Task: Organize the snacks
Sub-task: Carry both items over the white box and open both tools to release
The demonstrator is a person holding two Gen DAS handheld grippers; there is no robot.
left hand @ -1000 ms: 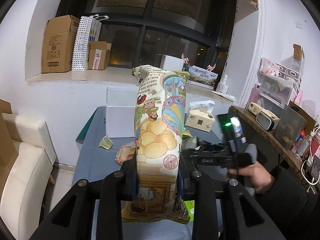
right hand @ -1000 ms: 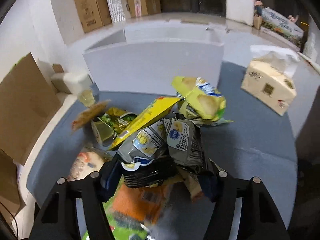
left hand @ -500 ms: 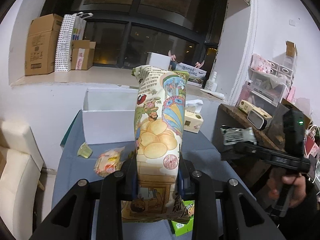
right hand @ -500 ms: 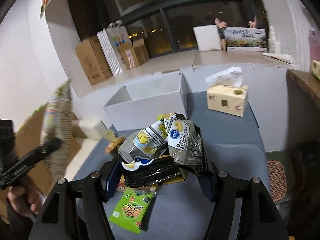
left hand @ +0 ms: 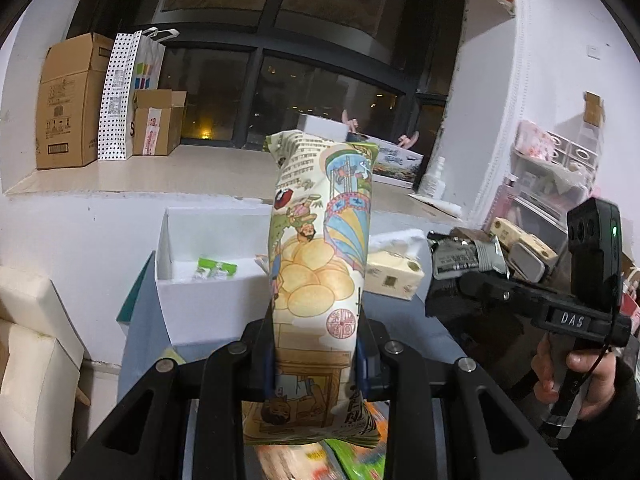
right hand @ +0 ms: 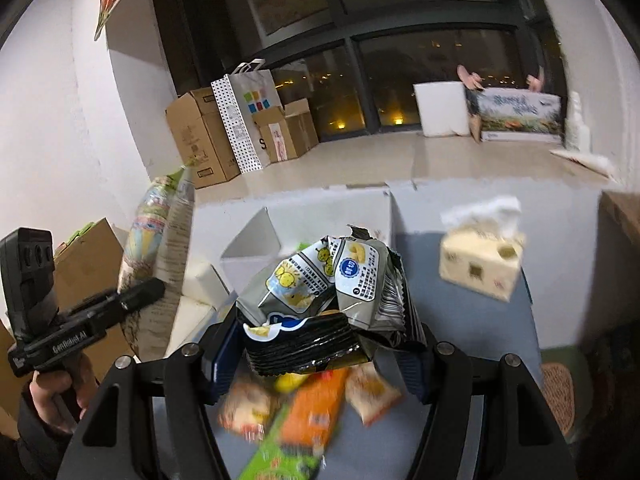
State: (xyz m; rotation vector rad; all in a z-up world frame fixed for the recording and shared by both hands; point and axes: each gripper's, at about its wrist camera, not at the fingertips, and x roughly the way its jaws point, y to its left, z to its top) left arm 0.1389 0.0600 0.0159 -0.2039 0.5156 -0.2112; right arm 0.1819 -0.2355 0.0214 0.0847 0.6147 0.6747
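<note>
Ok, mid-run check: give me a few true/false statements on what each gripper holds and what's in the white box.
1. The left gripper is clamped on a tall illustrated chip bag. True.
2. The right gripper is open and holds nothing. False: it is shut on a grey snack packet.
3. The white box already holds a small green-and-white packet. True.
4. The tissue box sits inside the white box. False: it stands on the blue table, beside the box.
5. No snacks lie on the table. False: an orange packet and others lie below the right gripper.
</note>
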